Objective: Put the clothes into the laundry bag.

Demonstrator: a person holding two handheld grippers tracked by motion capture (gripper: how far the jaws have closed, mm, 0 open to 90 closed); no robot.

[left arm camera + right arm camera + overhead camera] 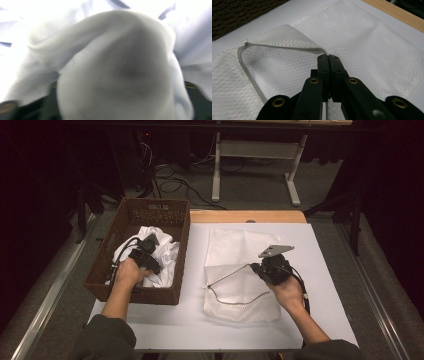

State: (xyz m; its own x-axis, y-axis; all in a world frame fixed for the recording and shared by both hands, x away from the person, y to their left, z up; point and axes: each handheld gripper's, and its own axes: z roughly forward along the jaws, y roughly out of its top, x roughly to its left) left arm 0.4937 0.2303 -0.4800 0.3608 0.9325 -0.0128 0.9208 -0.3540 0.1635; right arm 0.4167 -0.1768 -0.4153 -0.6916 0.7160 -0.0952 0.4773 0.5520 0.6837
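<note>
We find the right gripper [329, 58] with its jaws pressed together on the upper zipper edge of the white mesh laundry bag [240, 290], lifting that edge so the mouth gapes toward the wicker basket [175, 210]. The bag lies flat on the white table sheet [325, 310]. The left gripper [145, 256] sits in the basket, its jaws partly closed around white cloth [117, 75], evidently picking a garment for loading.

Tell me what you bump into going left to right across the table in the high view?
Brown basket with white cloth and the left tongs in it → bare white tabletop → white mesh bag → right tongs pinching the bag's zipper edge.
</note>
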